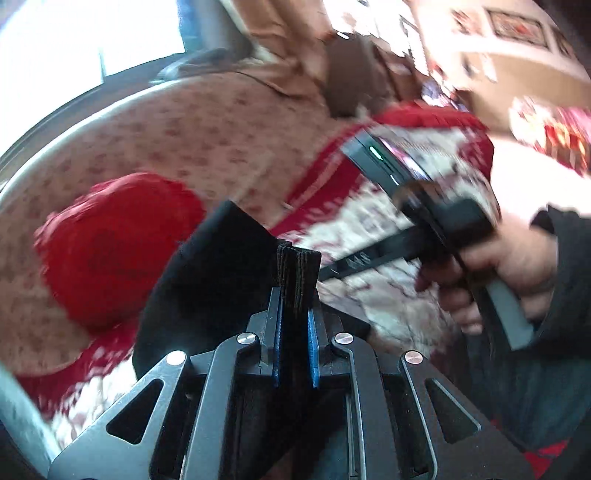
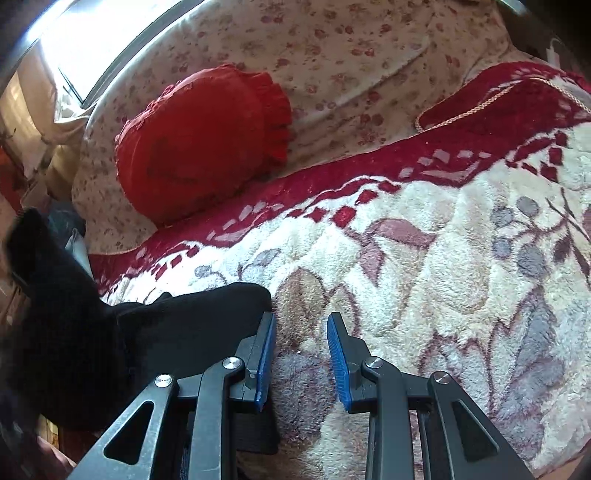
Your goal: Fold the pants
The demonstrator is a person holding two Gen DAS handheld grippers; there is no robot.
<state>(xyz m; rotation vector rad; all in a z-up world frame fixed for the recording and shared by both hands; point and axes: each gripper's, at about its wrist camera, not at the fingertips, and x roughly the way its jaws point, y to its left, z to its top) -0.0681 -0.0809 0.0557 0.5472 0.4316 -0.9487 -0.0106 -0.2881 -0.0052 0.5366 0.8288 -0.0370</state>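
Two grippers working: left gripper (image 1: 295, 317) has its jaws clamped on a ribbed edge of the black pants (image 2: 155, 332), right gripper (image 2: 301, 354) jaws apart over the blanket (image 2: 424, 266). Pants trail beside the red cushion (image 2: 199, 144), lower part cut off; left view blurred.

A plush blanket (image 2: 424, 258) covers the bed, cream in the middle with mauve and grey leaf shapes and a dark red border (image 2: 332, 177) of pale blocks. Beyond it lies a beige sheet (image 2: 332, 55) printed with small reddish flowers, and 1 red frilled cushion (image 2: 199, 140) rests on that sheet, its lower edge touching the blanket's border. In the left wrist view, which is blurred, the same cushion (image 1: 114, 247) shows at left, a bright window (image 1: 85, 37) at upper left, and framed pictures (image 1: 517, 26) on the wall at upper right.
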